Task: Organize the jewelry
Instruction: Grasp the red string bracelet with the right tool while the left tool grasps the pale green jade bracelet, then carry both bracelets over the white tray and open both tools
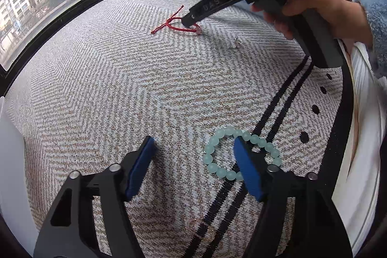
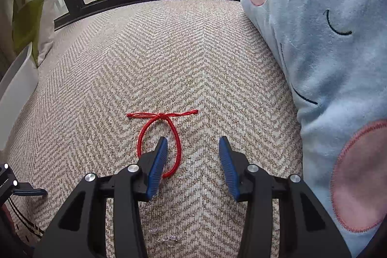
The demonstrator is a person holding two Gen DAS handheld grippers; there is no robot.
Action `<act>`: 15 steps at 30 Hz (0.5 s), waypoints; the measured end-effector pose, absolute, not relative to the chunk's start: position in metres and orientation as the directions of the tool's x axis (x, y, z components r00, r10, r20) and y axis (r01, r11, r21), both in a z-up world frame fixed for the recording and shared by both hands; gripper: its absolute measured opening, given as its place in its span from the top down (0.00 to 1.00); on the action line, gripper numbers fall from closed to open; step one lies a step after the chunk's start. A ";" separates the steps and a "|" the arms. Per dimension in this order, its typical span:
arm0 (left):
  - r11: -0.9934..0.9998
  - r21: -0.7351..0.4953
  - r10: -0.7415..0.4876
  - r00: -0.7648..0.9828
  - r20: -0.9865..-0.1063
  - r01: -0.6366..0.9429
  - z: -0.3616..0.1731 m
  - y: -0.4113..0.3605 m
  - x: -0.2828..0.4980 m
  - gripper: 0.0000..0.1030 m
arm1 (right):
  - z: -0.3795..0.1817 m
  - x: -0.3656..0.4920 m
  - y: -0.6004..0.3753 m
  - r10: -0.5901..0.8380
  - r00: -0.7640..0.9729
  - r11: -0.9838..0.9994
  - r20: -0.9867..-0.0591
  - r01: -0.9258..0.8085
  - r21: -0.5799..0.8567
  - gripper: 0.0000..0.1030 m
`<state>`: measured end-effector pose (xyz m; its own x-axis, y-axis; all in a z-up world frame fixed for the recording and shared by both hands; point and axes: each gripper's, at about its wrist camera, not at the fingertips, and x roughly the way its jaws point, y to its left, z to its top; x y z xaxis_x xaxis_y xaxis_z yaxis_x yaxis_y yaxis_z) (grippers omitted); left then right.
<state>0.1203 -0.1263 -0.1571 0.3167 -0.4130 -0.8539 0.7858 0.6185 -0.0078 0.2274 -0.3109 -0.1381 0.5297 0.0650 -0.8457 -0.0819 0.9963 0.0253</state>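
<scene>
Nothing looks sorted yet: your right hand-held gripper point(image 2: 193, 156) gapes empty over the red cord bracelet point(image 2: 159, 144), your left hand-held gripper point(image 1: 193, 156) wide, empty, by the bead bracelet point(image 1: 241, 154).

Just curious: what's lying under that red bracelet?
The red bracelet lies on herringbone fabric. The right gripper has one finger inside the loop, hiding part of it.

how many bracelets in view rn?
2. Red cord bracelet lies on the herringbone mat, right gripper open with one finger inside its loop. Aqua bead bracelet sits by the left gripper, also open. More may be hidden.
</scene>
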 end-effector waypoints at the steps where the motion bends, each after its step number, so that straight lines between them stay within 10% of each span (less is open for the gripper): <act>1: 0.619 -0.009 -0.416 0.318 -0.852 0.785 -0.157 -0.126 0.121 0.43 | -0.138 0.227 -0.310 0.057 0.535 0.996 -0.843 -0.088 0.011 0.58; 6: 0.584 -0.033 -0.453 0.292 -0.842 0.811 -0.153 -0.124 0.118 0.91 | -0.135 0.227 -0.300 0.036 0.541 0.991 -0.840 -0.128 -0.040 0.88; 15: 0.613 -0.078 -0.463 0.278 -0.841 0.787 -0.136 -0.105 0.119 0.93 | -0.120 0.219 -0.293 0.067 0.547 0.989 -0.835 -0.148 -0.018 0.97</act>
<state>0.1191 -0.1046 -0.1358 0.2780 -0.4634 -0.8414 0.7866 0.6126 -0.0775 0.2189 -0.2934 -0.1199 0.5466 0.0666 -0.8348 -0.1477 0.9889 -0.0179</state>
